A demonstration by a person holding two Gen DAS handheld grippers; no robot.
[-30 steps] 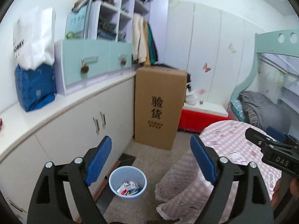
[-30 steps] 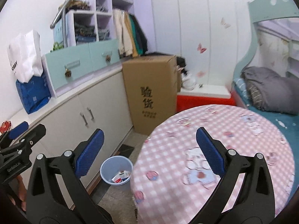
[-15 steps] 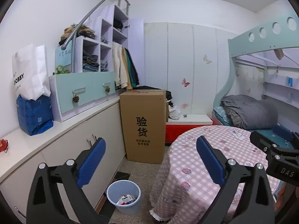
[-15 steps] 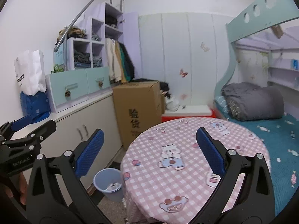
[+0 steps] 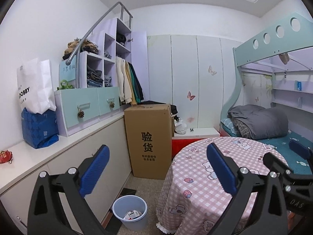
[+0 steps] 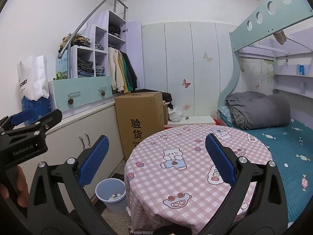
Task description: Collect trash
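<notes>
A pale blue trash bin (image 5: 130,212) stands on the floor between the cabinets and the round table; it holds several scraps of packaging. It also shows in the right wrist view (image 6: 111,193). My left gripper (image 5: 157,168) is open and empty, raised above the bin and the table's left edge. My right gripper (image 6: 156,159) is open and empty, held over the pink checked tablecloth (image 6: 187,168). A small red wrapper (image 5: 5,156) lies on the counter at far left.
A tall cardboard box (image 5: 149,141) stands behind the bin. White cabinets (image 5: 64,168) run along the left wall, with a blue bag (image 5: 39,129) and drawers on top. A bunk bed (image 6: 273,117) with grey bedding is at right.
Both grippers have tilted up and drawn back: the views now show more wall and ceiling, and the bin sits lower in frame. Both stay open and empty.
</notes>
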